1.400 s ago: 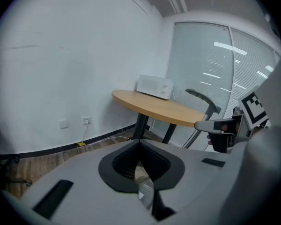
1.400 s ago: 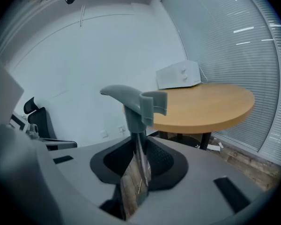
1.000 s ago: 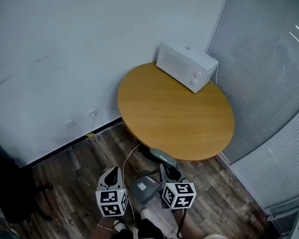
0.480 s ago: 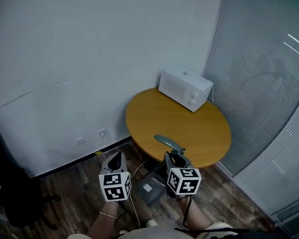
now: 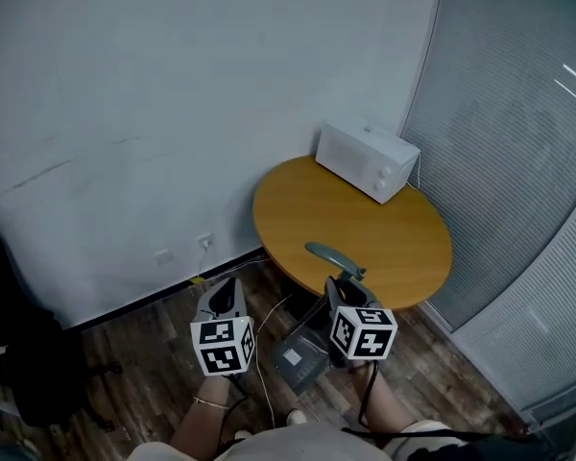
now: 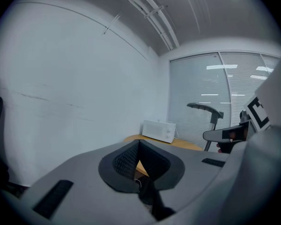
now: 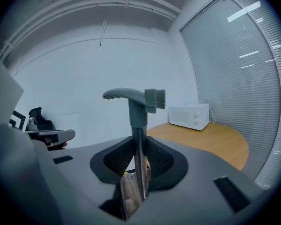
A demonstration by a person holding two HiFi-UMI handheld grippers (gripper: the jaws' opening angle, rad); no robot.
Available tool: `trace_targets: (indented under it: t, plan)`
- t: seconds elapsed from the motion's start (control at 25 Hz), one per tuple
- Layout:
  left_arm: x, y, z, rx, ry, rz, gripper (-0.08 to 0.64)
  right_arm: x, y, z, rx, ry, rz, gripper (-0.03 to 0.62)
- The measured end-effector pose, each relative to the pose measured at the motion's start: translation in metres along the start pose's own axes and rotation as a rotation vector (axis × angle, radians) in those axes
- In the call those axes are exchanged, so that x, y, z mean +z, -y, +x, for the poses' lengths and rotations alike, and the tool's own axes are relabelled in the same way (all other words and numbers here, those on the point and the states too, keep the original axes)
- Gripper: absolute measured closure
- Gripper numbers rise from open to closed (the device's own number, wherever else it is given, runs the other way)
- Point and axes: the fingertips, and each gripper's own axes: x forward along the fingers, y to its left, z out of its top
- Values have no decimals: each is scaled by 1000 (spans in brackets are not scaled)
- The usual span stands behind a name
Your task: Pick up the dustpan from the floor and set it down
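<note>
A grey long-handled dustpan hangs upright in front of me, its pan (image 5: 300, 358) low over the wood floor and its curved grip (image 5: 333, 255) on top. My right gripper (image 5: 344, 291) is shut on the thin pole (image 7: 139, 161) just below the grip (image 7: 131, 97). Left of it, my left gripper (image 5: 227, 294) is held at about the same height, shut, with nothing between its pads (image 6: 127, 159). In the left gripper view the dustpan's grip (image 6: 205, 108) shows at the right, beside the other gripper.
A round wooden table (image 5: 365, 229) with a white microwave (image 5: 367, 159) stands just beyond the dustpan, against a window with blinds (image 5: 518, 161). A white cable (image 5: 264, 353) trails across the floor from a wall outlet (image 5: 206, 242). A black chair (image 5: 19, 363) is at far left.
Both grippers have risen, and the dustpan has come up with the right one. The head view has lifted, so the table now sits lower and smaller.
</note>
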Motion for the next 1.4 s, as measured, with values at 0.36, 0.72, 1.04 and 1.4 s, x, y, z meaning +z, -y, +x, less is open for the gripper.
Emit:
trace_targets:
  t: [0.36, 0.72, 1.04, 1.4]
  plan:
    - [-10, -33, -27, 3, -12, 1, 545, -11, -29, -6, -8, -7, -9, 489]
    - [-20, -68, -50, 58, -23, -7, 545, -11, -73, 4, 52, -5, -45, 489]
    - [-25, -106, -59, 135, -29, 15, 545, -17, -103, 38, 90, -3, -36, 489]
    - [-22, -144, -36, 184, -29, 32, 545, -17, -126, 92, 120, -12, -37, 489]
